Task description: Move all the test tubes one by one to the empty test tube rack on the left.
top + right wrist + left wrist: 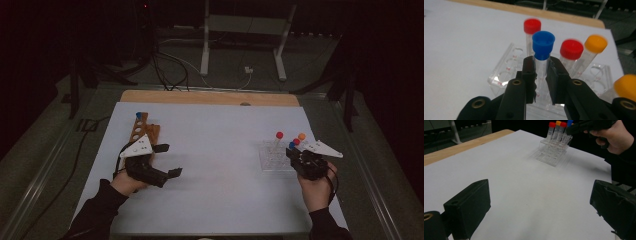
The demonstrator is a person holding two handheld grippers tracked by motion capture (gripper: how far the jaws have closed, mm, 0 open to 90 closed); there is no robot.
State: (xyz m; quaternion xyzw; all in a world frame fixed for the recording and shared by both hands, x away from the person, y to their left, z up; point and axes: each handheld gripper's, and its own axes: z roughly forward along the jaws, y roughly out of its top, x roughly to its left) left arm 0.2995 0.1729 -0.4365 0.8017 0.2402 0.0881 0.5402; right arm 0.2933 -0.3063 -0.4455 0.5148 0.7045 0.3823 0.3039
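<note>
Blue-capped tube (pixel 292 145) is seen in the high view at the near right of the clear rack (pixel 275 156), with the right gripper (pixel 295 154) set against it. Across the white sheet, a wooden rack (pixel 141 131) stands by the left gripper (pixel 169 160) and already carries one blue-capped tube at its far end (pixel 139 115). The work is judged to be a transfer between the racks, with one tube likely done and several left; the present pick is at its grasp stage, and no lift can be made out.

From the left gripper view, the left gripper (pixel 541 202) is held spread over bare sheet, with nothing between its jaws. The clear rack (pixel 554 151) and its capped tubes are seen far off, with the right hand (pixel 616 138) beside them.

From the right gripper view, the right gripper (pixel 541 75) is clenched on the tube (pixel 541 67) just under its blue cap (pixel 543 47). The tube's long axis is upright, cap pointing up, lower end down in the clear rack (pixel 504 75). Two red-capped tubes (pixel 532 26) and orange-capped ones (pixel 596 43) are left standing around it.
</note>
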